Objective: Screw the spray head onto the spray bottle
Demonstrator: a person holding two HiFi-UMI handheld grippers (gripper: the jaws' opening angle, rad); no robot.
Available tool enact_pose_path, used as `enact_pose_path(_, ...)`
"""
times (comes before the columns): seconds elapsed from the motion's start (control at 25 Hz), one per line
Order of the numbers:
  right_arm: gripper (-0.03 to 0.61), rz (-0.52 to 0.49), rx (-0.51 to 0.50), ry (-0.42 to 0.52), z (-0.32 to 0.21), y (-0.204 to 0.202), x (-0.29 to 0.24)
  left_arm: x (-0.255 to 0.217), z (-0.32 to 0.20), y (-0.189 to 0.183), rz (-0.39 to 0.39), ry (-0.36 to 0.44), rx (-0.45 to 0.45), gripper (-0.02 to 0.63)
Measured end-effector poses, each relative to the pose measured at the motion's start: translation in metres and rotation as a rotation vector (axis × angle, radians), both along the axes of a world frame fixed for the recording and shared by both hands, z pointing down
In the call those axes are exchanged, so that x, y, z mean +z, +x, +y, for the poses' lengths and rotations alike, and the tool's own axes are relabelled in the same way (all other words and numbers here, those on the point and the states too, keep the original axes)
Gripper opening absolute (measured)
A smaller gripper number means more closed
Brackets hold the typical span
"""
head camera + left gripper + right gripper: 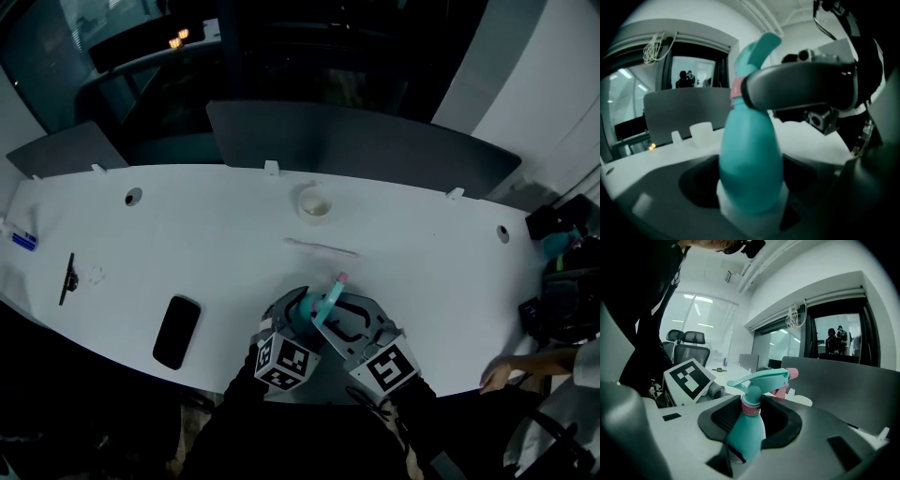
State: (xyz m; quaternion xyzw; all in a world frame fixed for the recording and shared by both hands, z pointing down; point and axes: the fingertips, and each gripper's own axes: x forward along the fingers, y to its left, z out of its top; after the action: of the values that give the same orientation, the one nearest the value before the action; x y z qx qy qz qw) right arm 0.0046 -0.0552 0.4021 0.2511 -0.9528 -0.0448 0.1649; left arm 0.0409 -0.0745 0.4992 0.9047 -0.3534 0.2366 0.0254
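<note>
**Spray head is on the neck, now it's the twisting part**

The left gripper (292, 309) is clamped around the fat lower body of the teal bottle (750, 168). It holds the bottle off the white table (187, 244), just above the near edge. The right gripper (345, 314) is closed on the spray head (764, 377) at its pink collar (751, 406), one jaw on each side of the neck. So both are gripping and neither is empty.

The head looks seated on the bottle with the trigger pointing away from the person, so I'd call this the threading step. I can't tell how tight the collar is.

The next move, as I see it, is to turn the collar while the left side keeps the bottle from spinning. Keep the head straight so it doesn't cross-thread, and expect to regrip.

Further out there's a small cup (314, 203) mid-table and a dark phone (176, 330) off to the left, both well clear.
</note>
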Motion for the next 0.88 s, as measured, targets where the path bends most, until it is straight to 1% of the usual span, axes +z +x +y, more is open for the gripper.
enact_pose_path(0.08, 0.132, 0.086, -0.001, -0.031, -0.002, -0.002, 0.003, 0.0, 0.0, 0.0, 0.007, -0.009, 0.005, 0.394)
enact_pose_path(0.16, 0.132, 0.131, -0.003, -0.061, -0.003, -0.005, 0.004, 0.0, -0.001, 0.0, 0.011, -0.011, 0.002, 0.394)
enact_pose_path(0.36, 0.132, 0.097, 0.022, -0.064, -0.003, -0.005, 0.004, 0.0, -0.001, -0.001, 0.025, 0.0, -0.006, 0.394)
enact_pose_path(0.44, 0.132, 0.1, 0.033, -0.052, -0.003, -0.004, 0.004, 0.0, -0.003, -0.002, 0.025, 0.02, -0.043, 0.396)
enact_pose_path(0.6, 0.132, 0.141, 0.058, -0.04, -0.002, -0.006, 0.005, 0.004, -0.006, -0.005, -0.038, 0.062, -0.18, 0.408)
enact_pose_path(0.64, 0.133, 0.137, 0.059, -0.04, -0.002, -0.007, 0.004, 0.004, -0.006, -0.005, -0.035, 0.068, -0.186, 0.414)
enact_pose_path(0.68, 0.132, 0.124, 0.058, -0.044, -0.002, -0.007, 0.004, 0.004, -0.004, -0.005, -0.019, 0.072, -0.16, 0.414)
enact_pose_path(0.72, 0.132, 0.109, 0.053, -0.05, -0.002, -0.006, 0.004, 0.002, -0.002, -0.004, 0.003, 0.075, -0.105, 0.414)
enact_pose_path(0.8, 0.132, 0.09, 0.03, -0.061, -0.001, -0.006, 0.004, -0.001, 0.005, -0.004, 0.037, 0.068, 0.042, 0.414)
enact_pose_path(0.88, 0.132, 0.081, -0.005, -0.069, -0.002, -0.007, 0.004, -0.005, 0.008, -0.005, 0.059, 0.023, 0.166, 0.411)
